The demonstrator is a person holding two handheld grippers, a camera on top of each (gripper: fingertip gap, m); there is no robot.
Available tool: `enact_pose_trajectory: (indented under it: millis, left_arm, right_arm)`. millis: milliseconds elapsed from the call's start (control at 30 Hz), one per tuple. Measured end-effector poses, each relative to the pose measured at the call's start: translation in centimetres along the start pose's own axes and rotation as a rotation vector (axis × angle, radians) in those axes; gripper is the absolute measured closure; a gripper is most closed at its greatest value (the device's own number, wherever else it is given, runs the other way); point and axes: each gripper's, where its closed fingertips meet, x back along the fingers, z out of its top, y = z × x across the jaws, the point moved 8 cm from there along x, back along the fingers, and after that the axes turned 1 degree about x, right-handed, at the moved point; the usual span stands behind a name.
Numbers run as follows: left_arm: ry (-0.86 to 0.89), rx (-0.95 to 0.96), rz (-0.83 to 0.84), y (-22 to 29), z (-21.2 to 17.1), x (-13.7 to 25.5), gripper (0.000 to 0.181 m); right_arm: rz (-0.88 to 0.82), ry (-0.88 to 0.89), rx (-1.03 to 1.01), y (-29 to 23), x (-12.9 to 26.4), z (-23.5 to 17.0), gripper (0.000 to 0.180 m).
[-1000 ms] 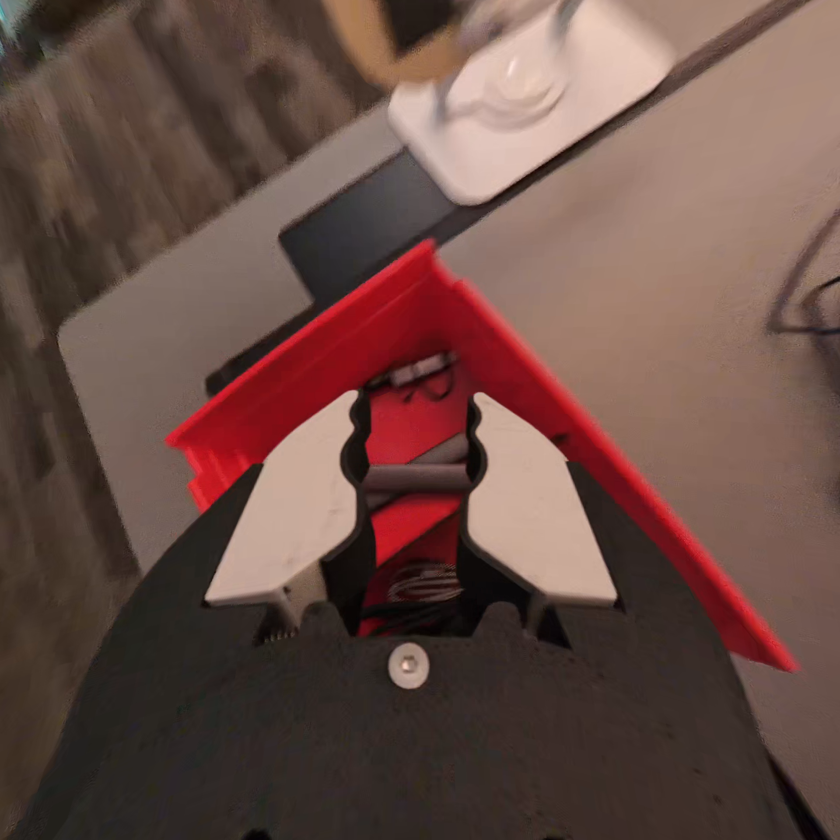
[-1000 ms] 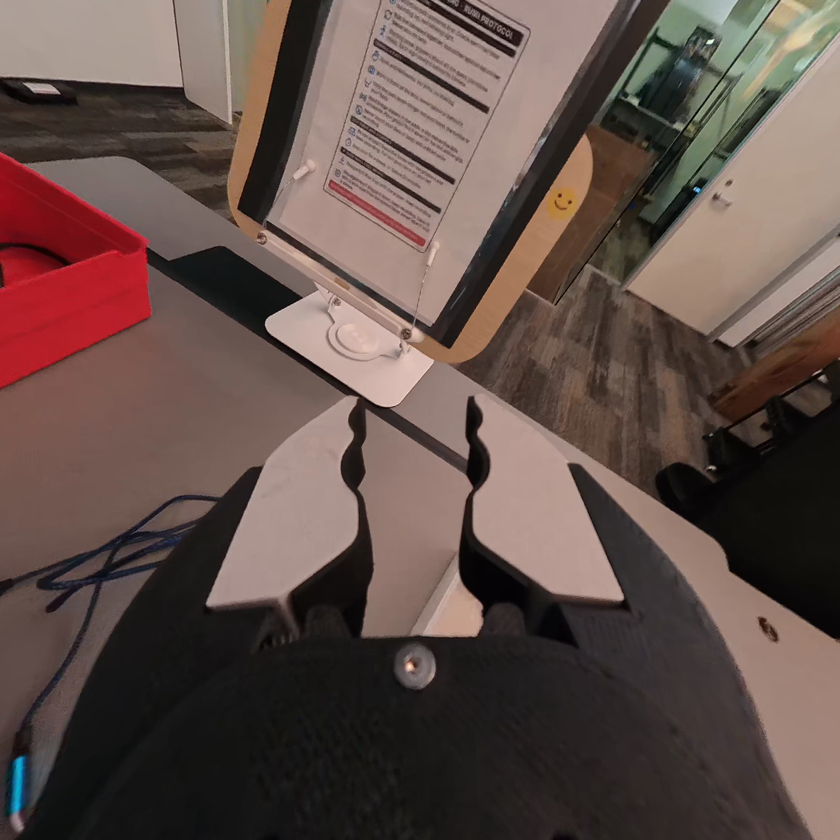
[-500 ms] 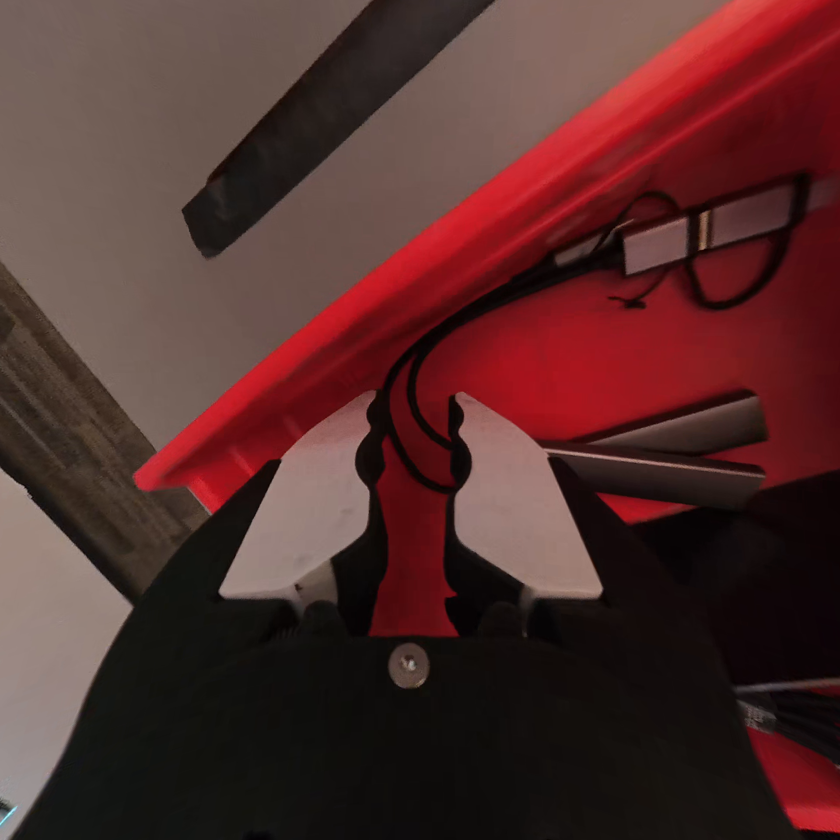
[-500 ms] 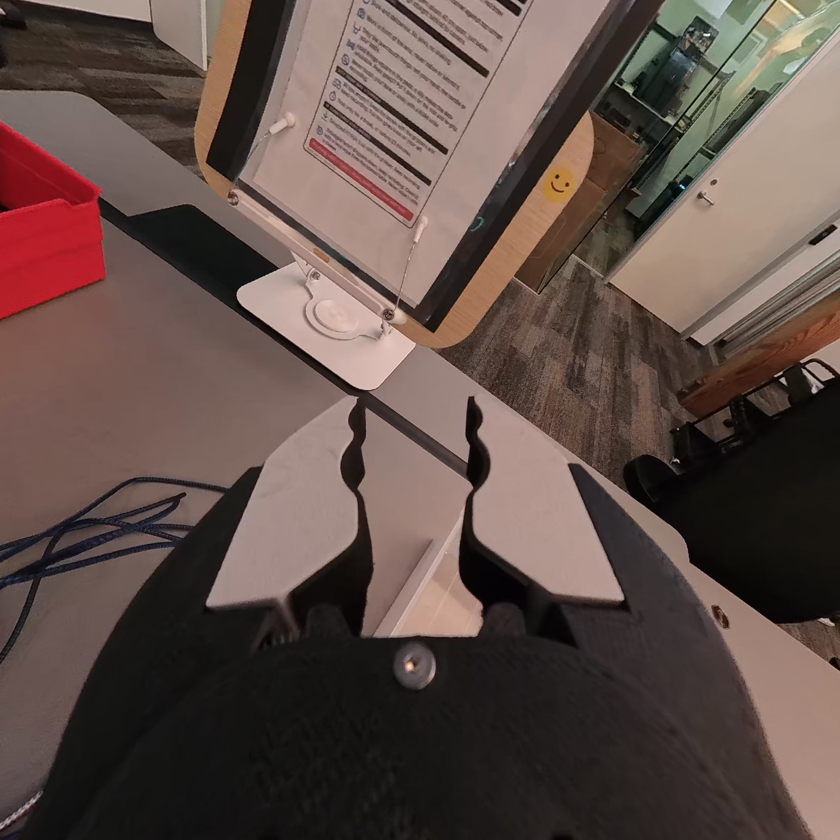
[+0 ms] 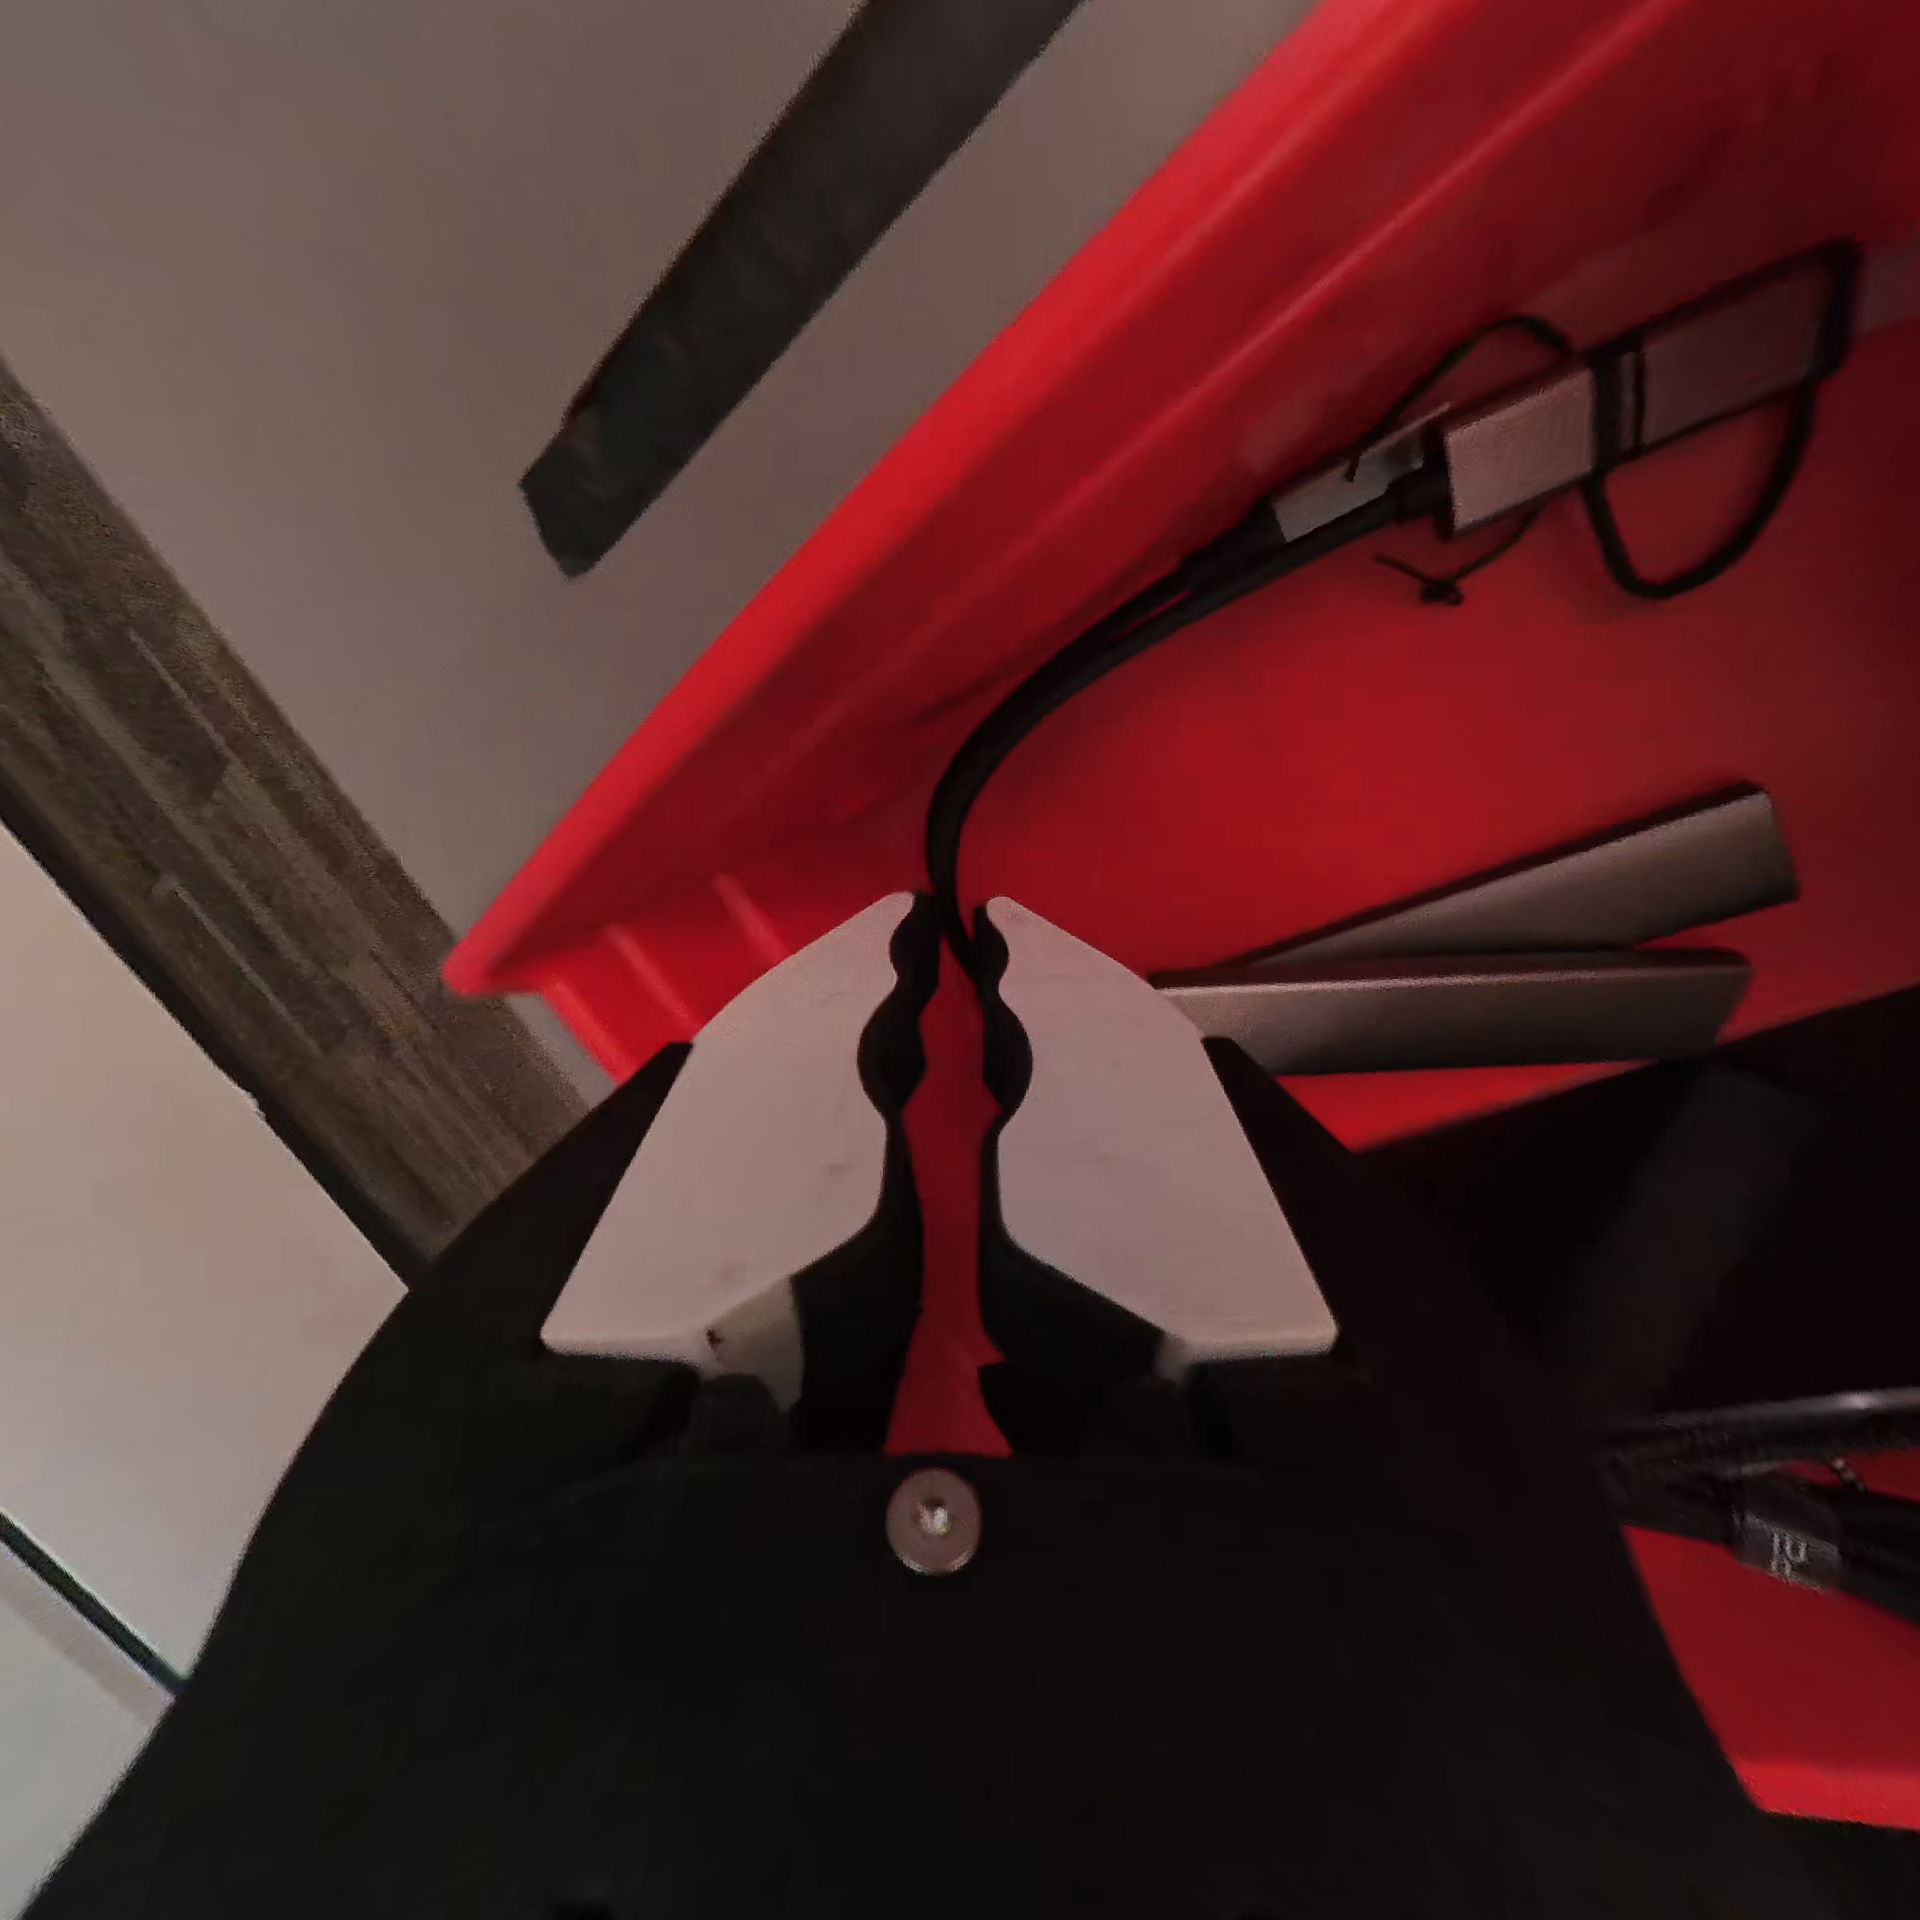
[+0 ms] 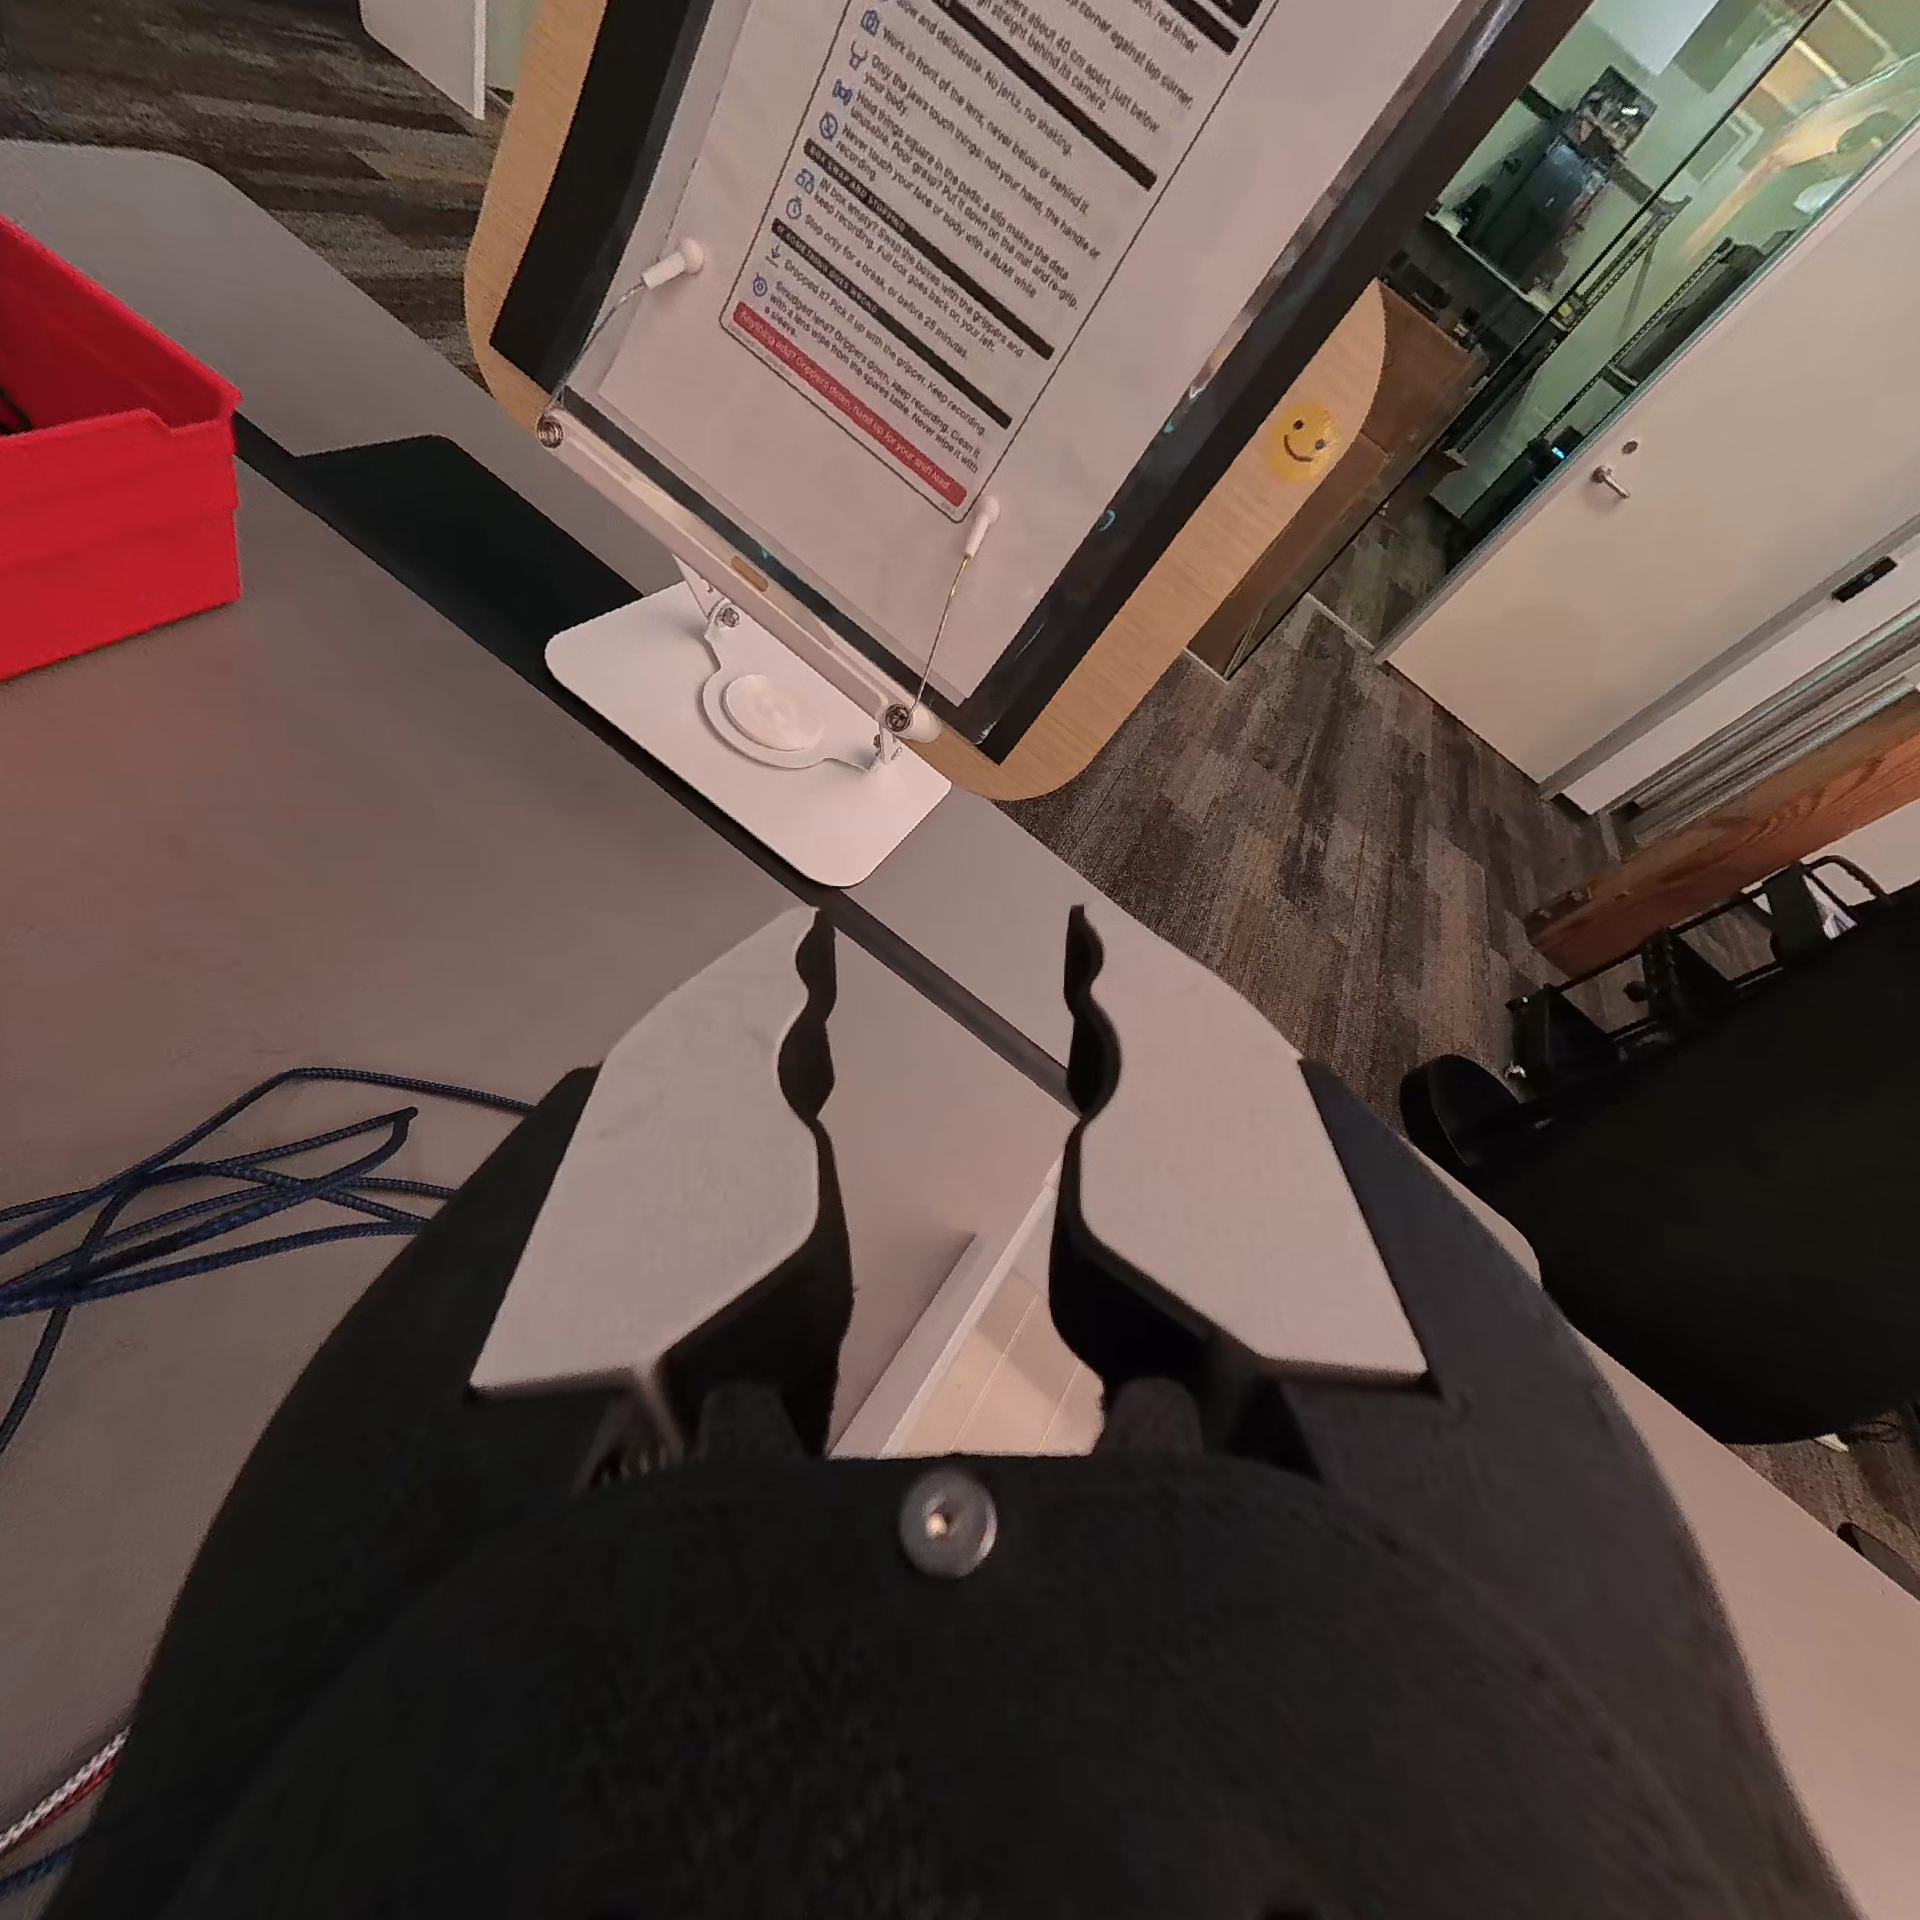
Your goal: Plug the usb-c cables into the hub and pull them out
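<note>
- Red bin (image 5: 1351,748) surrounds the left gripper (image 5: 951,920), whose tips pinch a black cable (image 5: 1049,696); the bin's long wall runs just left of the fingers.
- Ahead to the right, that cable reaches a grey hub (image 5: 1517,457) lying against the wall; two grey slabs (image 5: 1455,997) lie right of the tips.
- The right gripper (image 6: 940,930) hangs spread and empty above the grey table (image 6: 364,831), the table edge just ahead.
- Blue cables (image 6: 208,1174) lie to its left; a sign stand (image 6: 769,748) stands ahead.
</note>
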Motion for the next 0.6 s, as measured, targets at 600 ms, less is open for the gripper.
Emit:
enact_pose_trajectory:
  millis: [600]
  left_arm:
    - [0.244,-0.051,0.274,1.8,1.3,17.8,0.177]
  right_arm:
    - [0.021,0.043,0.036,-1.0,0.9,0.9,0.137]
